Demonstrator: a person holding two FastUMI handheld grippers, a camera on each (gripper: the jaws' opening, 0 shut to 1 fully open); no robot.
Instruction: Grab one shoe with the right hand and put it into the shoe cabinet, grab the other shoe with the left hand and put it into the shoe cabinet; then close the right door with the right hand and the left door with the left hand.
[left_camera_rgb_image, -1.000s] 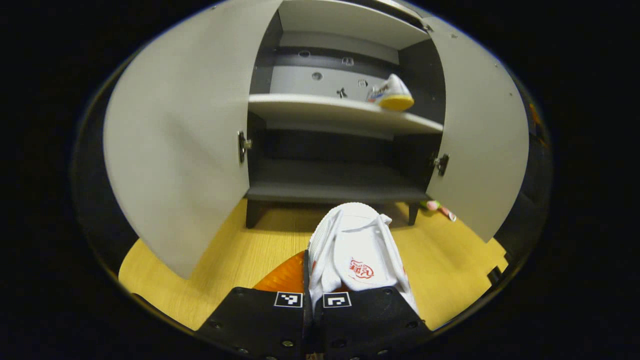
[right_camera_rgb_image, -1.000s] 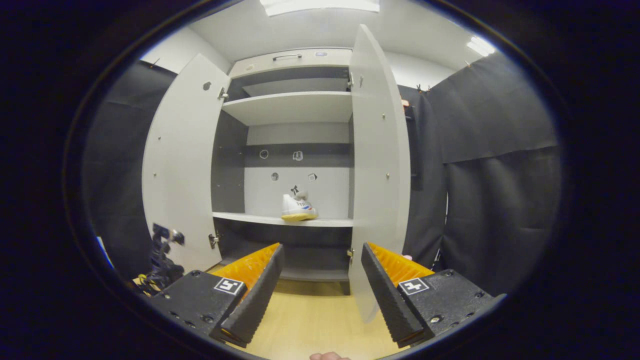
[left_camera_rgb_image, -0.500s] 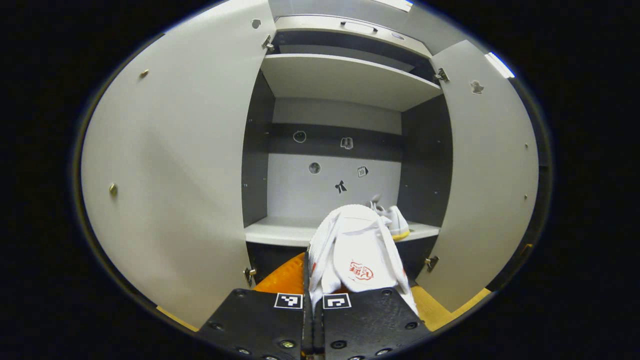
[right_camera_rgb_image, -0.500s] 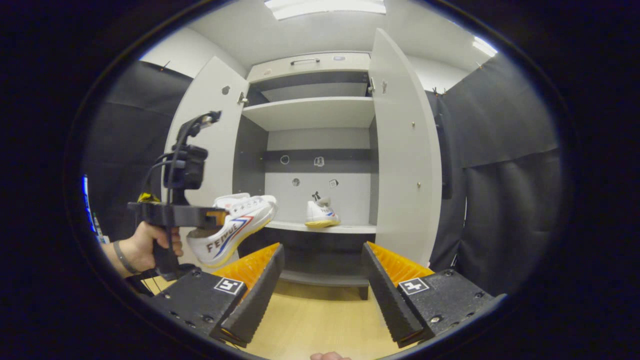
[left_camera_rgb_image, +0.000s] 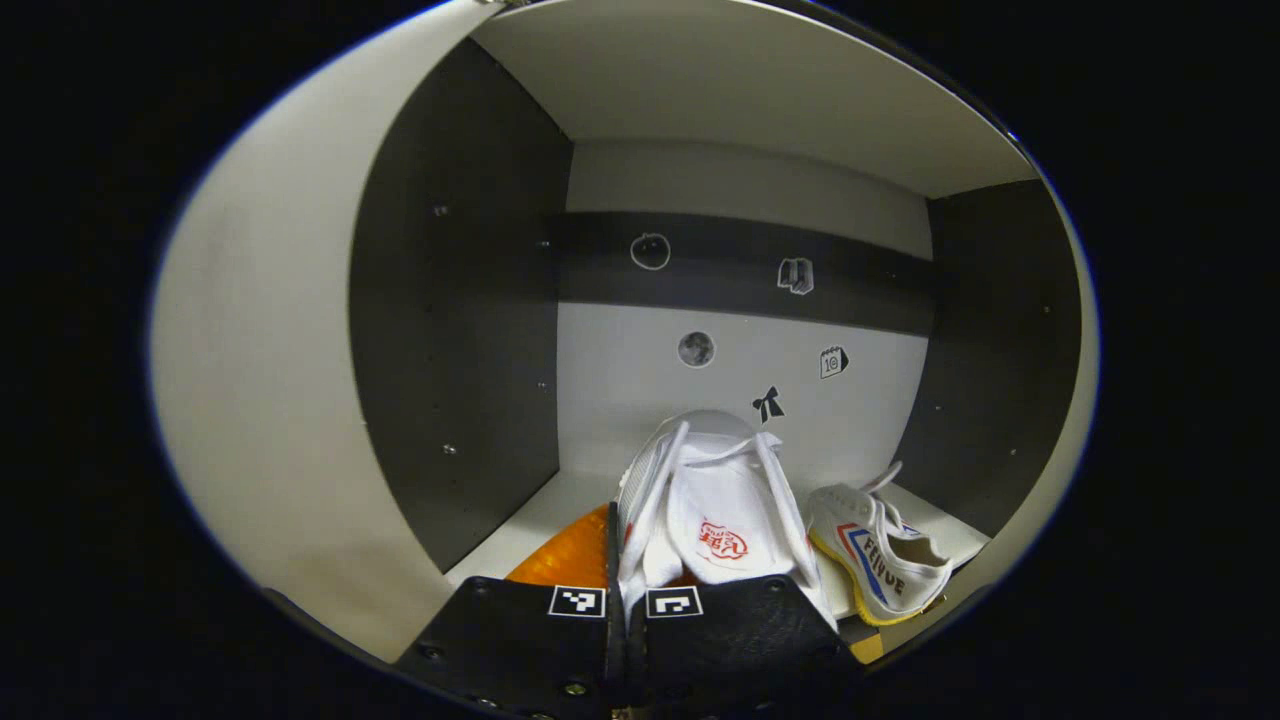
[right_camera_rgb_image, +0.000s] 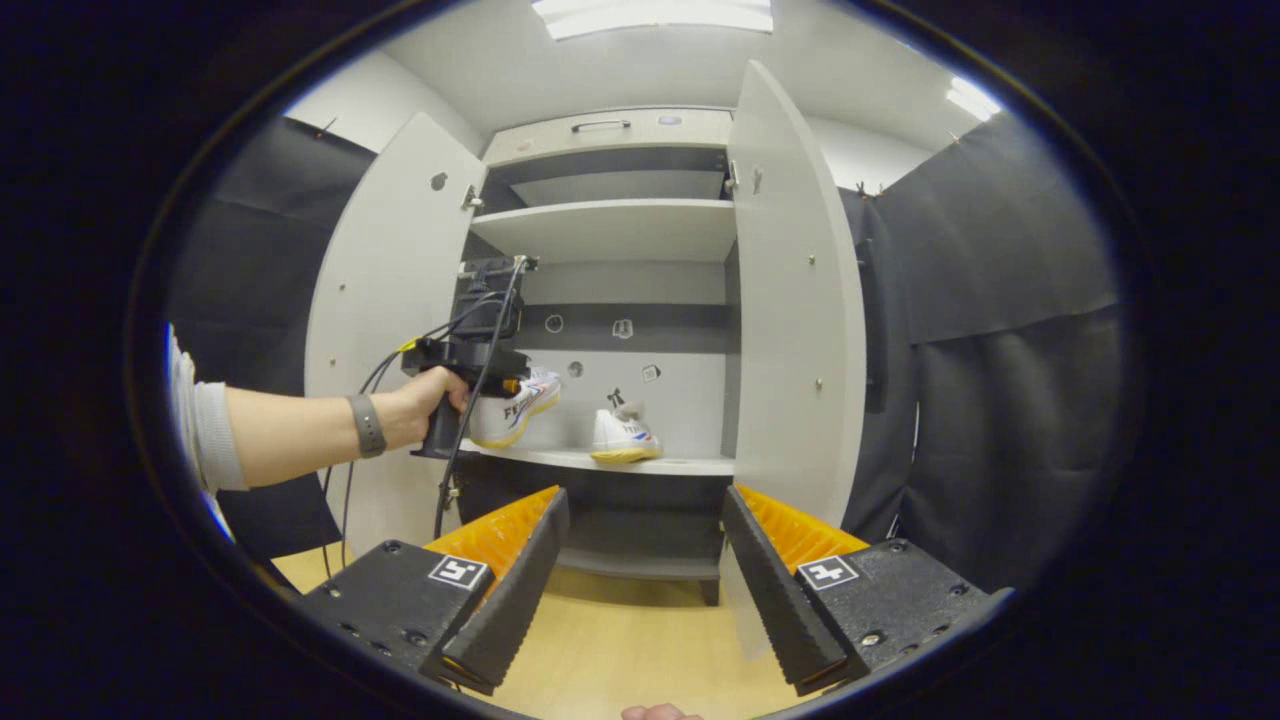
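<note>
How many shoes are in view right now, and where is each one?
2. One shoe is clamped in the left claw, over the cabinet's middle shelf. The other shoe sits on that shelf, farther right.

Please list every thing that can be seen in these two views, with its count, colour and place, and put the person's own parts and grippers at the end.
held shoe: 1, white, in the left gripper, above the middle shelf
placed shoe: 1, white with yellow sole, on the shelf's right part
shoe cabinet: 1, grey, facing both views
middle shelf: 1, light grey
left door: 1, light grey, open
right door: 1, light grey, open
floor: wood-coloured
left gripper: 1, black and orange, shut on the held shoe
right gripper: 1, black and orange, open
hand: 1, holding the left gripper
</note>
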